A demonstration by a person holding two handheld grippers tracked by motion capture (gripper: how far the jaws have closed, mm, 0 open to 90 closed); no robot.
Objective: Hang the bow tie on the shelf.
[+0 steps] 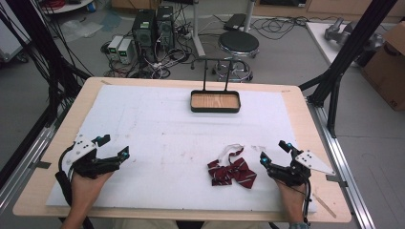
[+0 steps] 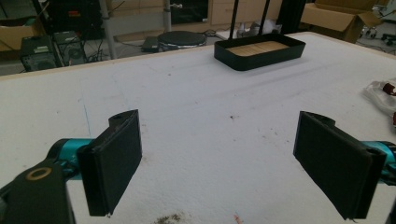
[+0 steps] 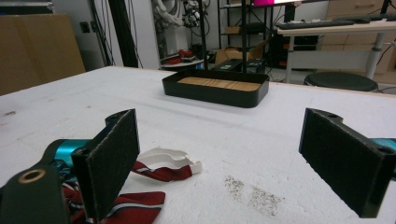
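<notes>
A dark red striped bow tie (image 1: 232, 171) with a white strap lies on the white foam sheet (image 1: 157, 138) near the front, right of centre. In the right gripper view the bow tie (image 3: 140, 198) lies at the lower left, partly behind the left jaw. My right gripper (image 1: 274, 152) rests just right of it, open, nothing between its jaws; its own view shows the right gripper (image 3: 233, 163) wide apart. My left gripper (image 1: 114, 145) rests at the front left, open and empty, its jaws spread over bare foam (image 2: 219, 158). A black tray (image 1: 215, 101) with a wooden floor sits at the far centre.
The tray has a tall black wire handle (image 1: 216, 71) rising behind it. A black stool (image 1: 238, 45), computer towers (image 1: 153, 28) and cables stand on the floor beyond the table. Black frame posts (image 1: 344, 57) flank the right side. A cardboard box (image 1: 389, 62) sits at the far right.
</notes>
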